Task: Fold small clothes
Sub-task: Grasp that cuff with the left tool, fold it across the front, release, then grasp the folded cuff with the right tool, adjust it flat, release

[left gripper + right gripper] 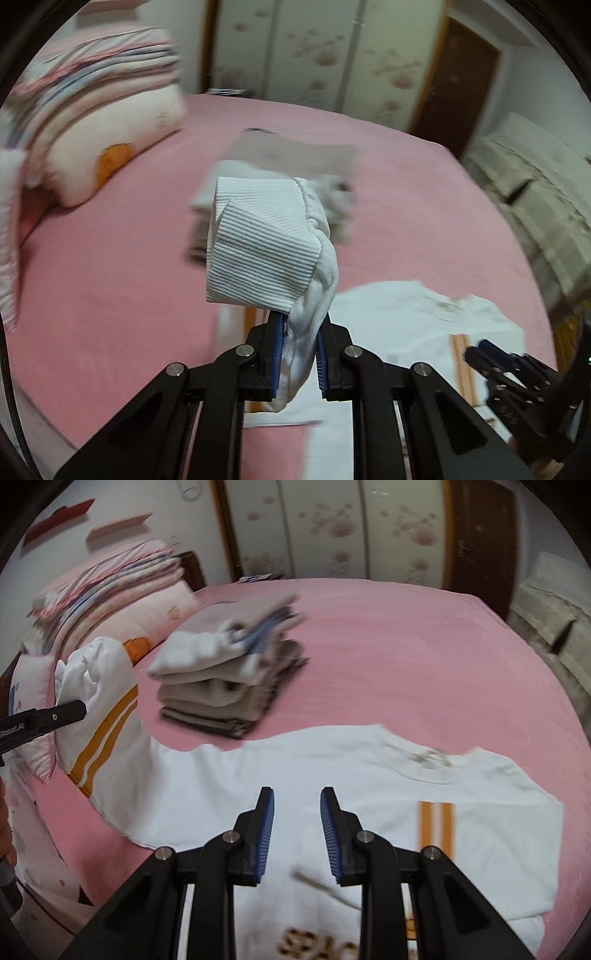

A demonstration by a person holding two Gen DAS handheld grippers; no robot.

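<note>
Between the left gripper (300, 334) fingers, which are clamped on it, hangs a bunched white sleeve (266, 254) with a ribbed cuff, lifted off the bed and rising just ahead of the fingertips. In the right wrist view the same sleeve shows two orange stripes and runs from the raised cuff down into the white shirt (332, 775). The right gripper (297, 801) has its fingers apart, gripping nothing, poised over the shirt's chest. The shirt lies spread on the pink bed (424, 657), its neckline beyond the right fingertips and its other striped sleeve flat off to their right. Farther ahead and to the left of the right fingers sits a stack of folded clothes (229, 672), apart from the shirt. Beyond that, at far left, striped folded bedding (122, 587) is piled on a pillow.
</note>
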